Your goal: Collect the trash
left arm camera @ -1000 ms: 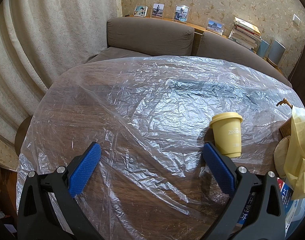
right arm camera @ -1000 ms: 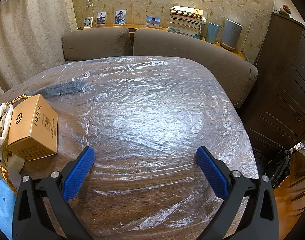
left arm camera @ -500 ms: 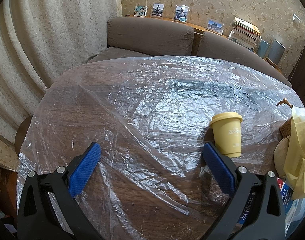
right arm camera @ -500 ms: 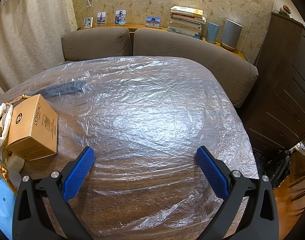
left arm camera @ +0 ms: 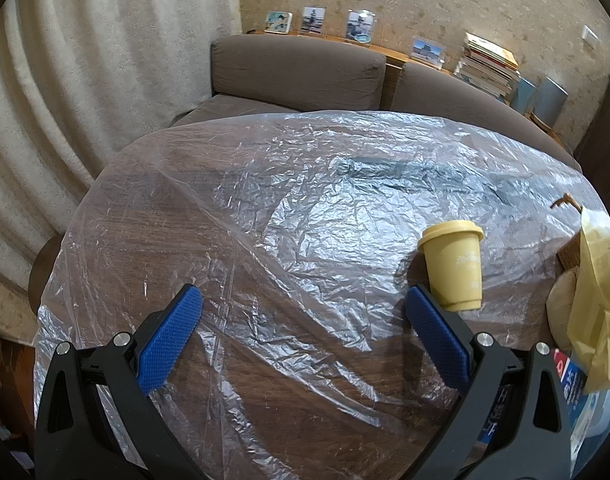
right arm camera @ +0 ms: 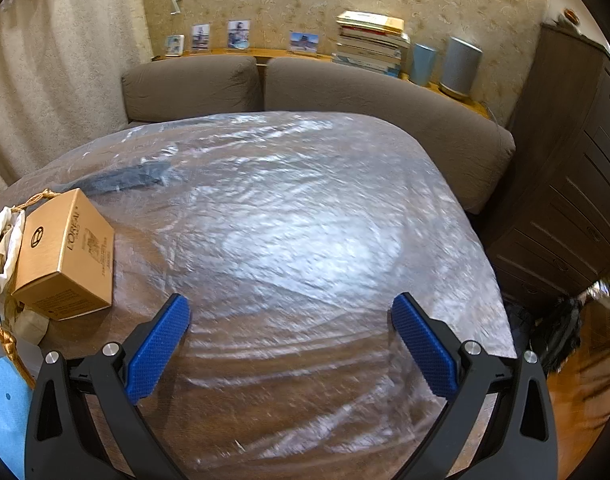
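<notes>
A yellow lidded cup [left arm camera: 456,265] stands upright on the plastic-covered wooden table [left arm camera: 233,216], just beyond the right finger of my left gripper [left arm camera: 303,300], which is open and empty. A yellow paper bag [left arm camera: 597,300] sits at the right edge of the left wrist view. In the right wrist view a gold cardboard box [right arm camera: 65,256] lies at the left, with crumpled white paper [right arm camera: 1,240] and a rope handle beside it. My right gripper [right arm camera: 291,308] is open over bare plastic sheet, to the right of the box.
A brown sofa [right arm camera: 345,92] curves behind the table. A shelf behind it carries photo frames, stacked books [right arm camera: 369,46] and two cylinders. A dark dresser [right arm camera: 577,184] stands at the right, a curtain [left arm camera: 65,80] at the left. A blue item [right arm camera: 3,412] lies at bottom left.
The right wrist view has shifted slightly and is motion-blurred; the box appears a little further right. The left gripper and cup have not moved.
</notes>
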{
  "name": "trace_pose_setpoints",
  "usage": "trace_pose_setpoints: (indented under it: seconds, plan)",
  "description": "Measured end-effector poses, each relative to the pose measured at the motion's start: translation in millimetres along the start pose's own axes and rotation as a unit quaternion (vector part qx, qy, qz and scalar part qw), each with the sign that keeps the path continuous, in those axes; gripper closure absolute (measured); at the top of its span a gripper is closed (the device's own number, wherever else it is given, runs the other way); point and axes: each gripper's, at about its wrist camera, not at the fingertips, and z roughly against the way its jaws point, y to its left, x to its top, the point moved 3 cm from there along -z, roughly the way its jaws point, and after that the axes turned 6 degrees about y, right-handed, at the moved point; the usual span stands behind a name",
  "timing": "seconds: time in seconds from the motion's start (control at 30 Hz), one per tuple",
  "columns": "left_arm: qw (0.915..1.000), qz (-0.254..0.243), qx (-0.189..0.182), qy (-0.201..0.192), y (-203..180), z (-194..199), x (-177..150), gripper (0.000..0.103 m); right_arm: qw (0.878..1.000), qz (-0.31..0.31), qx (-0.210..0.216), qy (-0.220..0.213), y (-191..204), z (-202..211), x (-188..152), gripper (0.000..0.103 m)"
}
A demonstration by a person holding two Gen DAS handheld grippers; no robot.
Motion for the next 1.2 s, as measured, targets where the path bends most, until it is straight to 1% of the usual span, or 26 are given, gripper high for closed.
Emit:
trace_pose_setpoints:
  seconds: [0.07, 0.17, 0.2, 0.23, 0.27, 0.3, 0.33, 0.37, 0.43, 0.47, 0.5, 0.53, 0.57, 0.63, 0.7, 0.73, 0.77, 0.8, 0.87, 1.0, 1.03, 1.07, 1.1, 1.2]
  plan:
    - [1.0000, -0.002, 0.001, 0.006, 9.5, 2.1, -2.4, 0.001, 1.000, -0.022, 0.004, -0.017, -9.3, 20.5, -5.0, 0.004]
    - [0.9999, 0.011, -0.004, -0.009, 28.0, 19.9, -3.9, 0.001, 0.997, -0.036, 0.020, -0.064, -21.3, 65.1, -18.7, 0.004]
    - [0.9996, 0.016, -0.007, -0.020, 38.6, 33.1, -4.4, 0.001, 0.996, -0.035, 0.031, -0.076, -21.8, 80.1, -24.8, 0.004]
    - [0.9994, 0.019, -0.014, -0.025, 43.4, 43.1, -4.0, 0.001, 0.995, -0.030, 0.054, -0.084, -18.5, 95.9, -32.6, 0.004]
    - [0.9990, 0.021, -0.028, -0.029, 46.7, 53.4, -4.0, 0.001, 0.993, -0.026, 0.073, -0.085, -14.7, 106.6, -37.0, 0.004]
    - [0.9978, 0.019, -0.052, -0.037, 47.9, 67.2, -1.8, 0.001, 0.991, -0.023, 0.100, -0.085, -8.0, 118.9, -44.7, 0.004]
    - [0.9962, 0.011, -0.073, -0.045, 45.2, 81.0, 0.7, 0.001, 0.989, -0.023, 0.116, -0.084, -3.9, 126.9, -50.1, 0.004]
    - [0.9950, 0.004, -0.086, -0.050, 41.0, 90.1, 1.7, 0.001, 0.987, -0.026, 0.136, -0.081, 4.7, 135.2, -57.6, 0.004]
    - [0.9898, -0.025, -0.125, -0.063, 18.3, 114.4, 9.7, 0.001, 0.981, -0.042, 0.174, -0.070, 19.7, 142.1, -68.0, 0.004]
    - [0.9868, -0.036, -0.144, -0.064, 8.0, 123.0, 12.6, 0.001, 0.975, -0.053, 0.208, -0.057, 29.9, 143.3, -73.1, 0.004]
    - [0.9820, -0.047, -0.174, -0.058, -8.6, 131.3, 15.6, 0.001, 0.967, -0.065, 0.244, -0.039, 41.1, 140.2, -77.4, 0.004]
    - [0.9778, -0.054, -0.196, -0.050, -21.1, 133.7, 19.8, 0.001, 0.962, -0.071, 0.261, -0.025, 50.8, 132.9, -78.2, 0.004]
    - [0.9714, -0.062, -0.226, -0.035, -37.7, 135.0, 23.8, 0.001, 0.959, -0.079, 0.271, -0.009, 63.0, 128.2, -80.5, 0.004]
    - [0.9632, -0.073, -0.259, -0.010, -59.8, 131.8, 26.9, 0.001, 0.960, -0.088, 0.267, 0.010, 79.3, 116.9, -81.7, 0.004]
    - [0.9571, -0.086, -0.276, 0.017, -79.5, 126.7, 28.3, 0.001, 0.954, -0.108, 0.280, 0.026, 86.2, 107.0, -81.8, 0.004]
    - [0.9547, -0.094, -0.281, 0.025, -87.8, 122.9, 28.2, 0.001, 0.949, -0.121, 0.289, 0.037, 88.2, 100.8, -81.4, 0.004]
    - [0.9535, -0.106, -0.280, 0.034, -99.8, 117.9, 28.5, 0.001, 0.947, -0.127, 0.293, 0.043, 89.4, 94.5, -81.0, 0.004]
    - [0.9543, -0.114, -0.273, 0.040, -105.7, 109.1, 28.5, 0.001, 0.947, -0.131, 0.290, 0.049, 91.9, 88.5, -81.1, 0.004]
    - [0.9549, -0.125, -0.263, 0.056, -116.7, 101.1, 27.3, 0.001, 0.952, -0.137, 0.268, 0.064, 94.5, 78.4, -83.9, 0.004]
    - [0.9555, -0.141, -0.246, 0.081, -131.2, 82.3, 21.8, 0.001, 0.955, -0.135, 0.249, 0.086, 95.9, 65.4, -93.2, 0.004]
    - [0.9557, -0.145, -0.243, 0.083, -130.1, 78.3, 19.6, 0.001, 0.960, -0.127, 0.238, 0.077, 94.6, 67.2, -95.6, 0.004]
    - [0.9554, -0.148, -0.242, 0.085, -129.3, 74.4, 20.2, 0.001, 0.967, -0.115, 0.214, 0.072, 95.7, 68.6, -96.6, 0.004]
    - [0.9550, -0.154, -0.239, 0.084, -131.4, 72.2, 19.7, 0.001, 0.971, -0.105, 0.206, 0.068, 97.1, 69.9, -96.1, 0.004]
    - [0.9542, -0.167, -0.234, 0.082, -138.3, 66.8, 20.5, 0.001, 0.975, -0.077, 0.199, 0.063, 100.7, 72.5, -97.2, 0.004]
